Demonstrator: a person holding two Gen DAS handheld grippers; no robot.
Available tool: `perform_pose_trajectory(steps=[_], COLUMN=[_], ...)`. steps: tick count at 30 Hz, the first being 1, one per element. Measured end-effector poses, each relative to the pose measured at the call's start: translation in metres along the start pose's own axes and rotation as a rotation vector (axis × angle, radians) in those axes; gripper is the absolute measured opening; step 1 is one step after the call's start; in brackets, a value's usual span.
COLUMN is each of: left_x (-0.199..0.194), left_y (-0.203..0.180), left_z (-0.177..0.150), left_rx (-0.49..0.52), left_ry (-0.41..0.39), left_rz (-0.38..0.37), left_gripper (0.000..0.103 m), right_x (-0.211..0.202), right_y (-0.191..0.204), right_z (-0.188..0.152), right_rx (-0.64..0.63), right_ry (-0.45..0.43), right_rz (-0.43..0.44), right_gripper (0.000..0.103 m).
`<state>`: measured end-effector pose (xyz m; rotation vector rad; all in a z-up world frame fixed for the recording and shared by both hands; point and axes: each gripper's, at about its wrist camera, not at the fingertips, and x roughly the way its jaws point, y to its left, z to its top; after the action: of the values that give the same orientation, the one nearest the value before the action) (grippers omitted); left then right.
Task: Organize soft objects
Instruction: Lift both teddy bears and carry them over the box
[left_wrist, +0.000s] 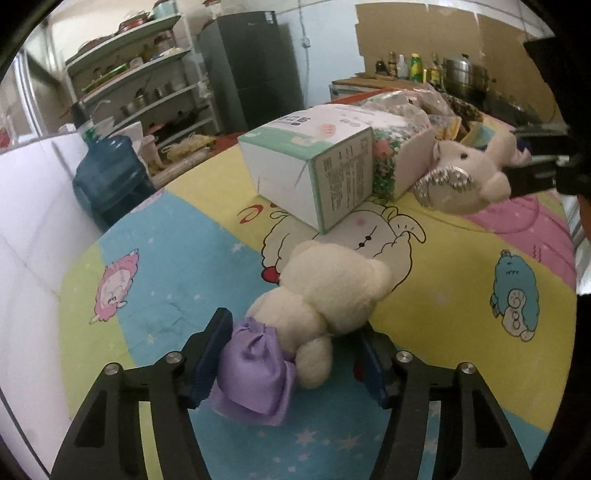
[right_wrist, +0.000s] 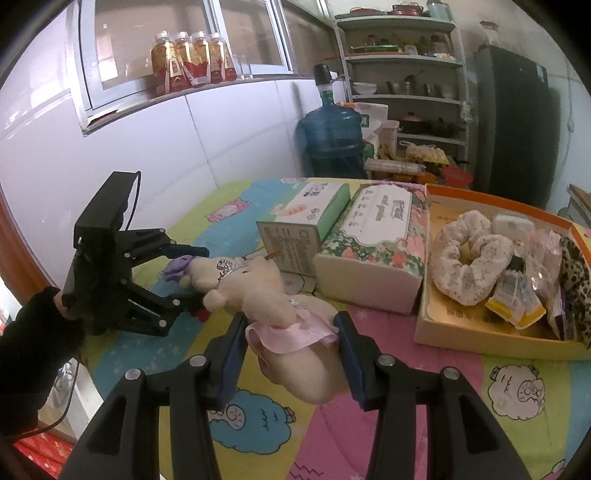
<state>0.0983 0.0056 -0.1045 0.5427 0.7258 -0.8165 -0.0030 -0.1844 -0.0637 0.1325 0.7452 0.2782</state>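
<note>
Cream plush bear in a purple skirt (left_wrist: 314, 314) lies mid-bench between the left tool (left_wrist: 291, 363), whose pads stand spread and not yet pressing. Right tool (right_wrist: 291, 343) pinches a bear in a pink skirt (right_wrist: 266, 291). Next, I judge: grip, then carry both to the orange box (right_wrist: 480, 332) at the bench's far edge. Cartoon quilt (left_wrist: 177, 229) covers the bench; kitchen shelves behind.

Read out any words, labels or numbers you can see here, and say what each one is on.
No text reads with certainty.
Floral tissue pack: script label, too blurred to read.
Green-and-white box: top print and end-panel small print too small and blurred.
Orange box: characters on the front wall, unreadable.
Jars on the sill: red labels, unreadable.
</note>
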Motion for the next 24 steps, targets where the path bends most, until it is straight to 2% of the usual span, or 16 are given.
perform_pose_trajectory(steps=[7, 11, 18, 24], left_x=[-0.009, -0.017, -0.034, -0.048], left_y=[0.005, 0.008, -0.004, -0.021], left_z=[-0.001, -0.002, -0.004, 0.005], left_rx=[-0.086, -0.171, -0.261, -0.326], left_ry=[-0.043, -0.07, -0.111, -0.119], left_rz=[0.011, 0.018, 0.037, 0.099], left_gripper=[0.052, 0.052, 0.051, 0.051], right_x=[0.003, 0.002, -0.004, -0.013], right_y=[0.0, 0.001, 0.002, 0.001], right_z=[-0.002, -0.003, -0.003, -0.002], right_rx=[0.009, 0.011, 0.012, 0.011], right_ry=[0.003, -0.006, -0.022, -0.04], right_rz=[0.007, 0.016, 0.021, 0.025], right_gripper=[0.048, 0.048, 0.048, 0.048])
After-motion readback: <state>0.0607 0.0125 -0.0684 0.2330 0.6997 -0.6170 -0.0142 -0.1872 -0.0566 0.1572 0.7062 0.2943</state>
